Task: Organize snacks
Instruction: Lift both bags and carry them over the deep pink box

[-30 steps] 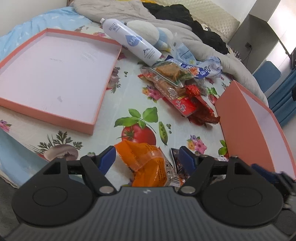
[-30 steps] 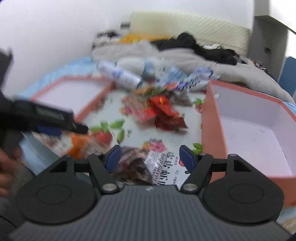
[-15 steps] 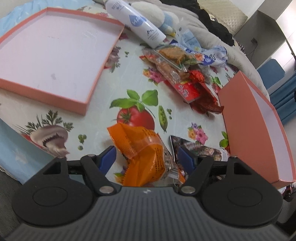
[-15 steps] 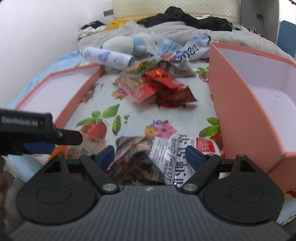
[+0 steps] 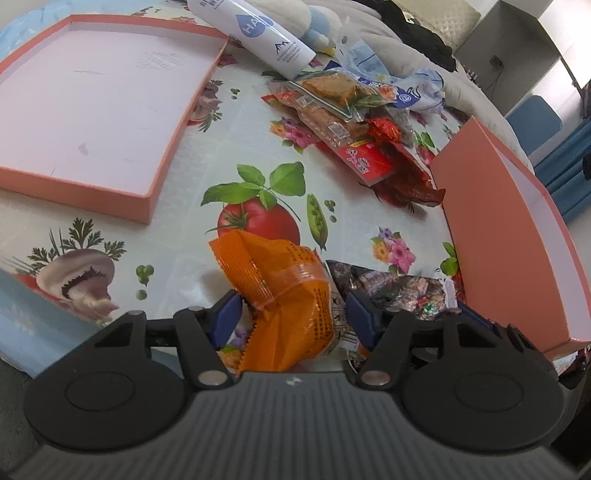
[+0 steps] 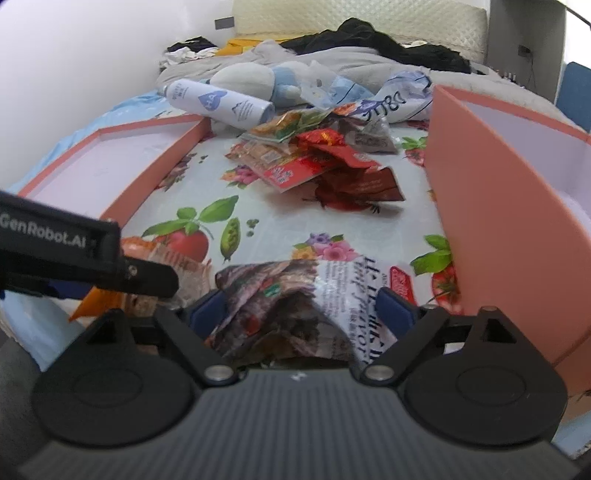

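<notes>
Straddling two packets at the near edge of the bed, one per gripper. My left gripper (image 5: 293, 314) has the orange packet (image 5: 284, 295) between its fingers; the jaws have just been closing in on it, but I see gaps at both pads, so no clamp yet. My right gripper (image 6: 299, 310) sits over the dark printed packet (image 6: 291, 295); its jaws have just been opening, they stand wide, and the packet lies loose between them, not pinched.

Key geometry: both packets sit directly ahead of and below their own grippers, side by side and touching, orange one on the left. The orange packet's long axis runs roughly away from me, so the fingers close across its short width, which is fine. The dark packet lies broader, partly crosswise; the right jaws need nearly their full spread.

Destinations: shallow pink tray (image 5: 103, 99) at the far left of the floral cloth (image 5: 229, 147), deep pink box (image 6: 509, 192) just right of the dark packet. The right hand is far nearer that box.

Materials: crinkly foil-plastic film, soft and puffy, it will deform and slip under the pads. The orange one has a sawtooth seal edge and a printed mesh pattern. Box and tray are rigid matte card. The remaining snack pile (image 5: 354, 122) and a white bottle (image 5: 258, 33) lie towards the far edge.
</notes>
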A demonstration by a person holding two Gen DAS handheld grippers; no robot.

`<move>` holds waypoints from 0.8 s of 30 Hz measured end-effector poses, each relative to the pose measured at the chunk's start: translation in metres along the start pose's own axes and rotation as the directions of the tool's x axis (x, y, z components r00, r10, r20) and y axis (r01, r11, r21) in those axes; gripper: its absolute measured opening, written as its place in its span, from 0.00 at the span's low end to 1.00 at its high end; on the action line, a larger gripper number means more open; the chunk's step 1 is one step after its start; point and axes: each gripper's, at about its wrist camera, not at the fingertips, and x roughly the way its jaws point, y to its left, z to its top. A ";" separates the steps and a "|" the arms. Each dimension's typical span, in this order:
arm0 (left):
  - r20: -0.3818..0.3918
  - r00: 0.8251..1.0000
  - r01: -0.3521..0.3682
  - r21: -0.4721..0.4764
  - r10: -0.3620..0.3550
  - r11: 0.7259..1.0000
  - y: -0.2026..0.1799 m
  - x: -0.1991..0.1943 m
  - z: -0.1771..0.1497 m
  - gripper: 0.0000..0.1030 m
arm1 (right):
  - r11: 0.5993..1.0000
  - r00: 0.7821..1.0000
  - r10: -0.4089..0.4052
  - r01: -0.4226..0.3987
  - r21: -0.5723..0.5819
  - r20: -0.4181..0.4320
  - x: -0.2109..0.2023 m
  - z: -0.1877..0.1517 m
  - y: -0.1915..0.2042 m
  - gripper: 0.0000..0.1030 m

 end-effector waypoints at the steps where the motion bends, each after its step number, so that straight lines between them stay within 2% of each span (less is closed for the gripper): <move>1: 0.005 1.000 -0.003 0.005 0.003 1.000 -0.001 0.000 0.000 0.65 | 1.000 1.000 0.009 -0.009 0.010 -0.004 0.002 0.000 -0.002 0.89; 4: 0.017 1.000 -0.022 0.037 0.021 0.999 -0.006 0.002 -0.001 0.62 | 1.000 1.000 0.023 -0.023 0.014 -0.020 0.008 -0.001 -0.007 0.87; 6: 0.015 1.000 -0.020 0.047 0.019 0.999 -0.008 0.003 0.000 0.58 | 0.999 0.999 0.043 -0.043 0.027 -0.015 0.007 -0.001 -0.010 0.78; 11: 0.035 0.999 -0.029 0.089 0.026 0.996 -0.015 -0.001 0.006 0.55 | 0.999 0.999 0.041 -0.041 0.029 -0.006 0.001 0.002 -0.010 0.67; 17: 0.082 0.996 -0.051 0.139 0.040 0.989 -0.023 -0.017 0.016 0.54 | 0.998 0.999 0.041 -0.042 0.046 0.025 -0.016 0.011 -0.015 0.64; 24: 0.125 0.991 -0.074 0.170 0.053 0.983 -0.028 -0.047 0.031 0.54 | 0.991 0.995 0.082 -0.087 0.099 0.059 -0.043 0.031 -0.020 0.63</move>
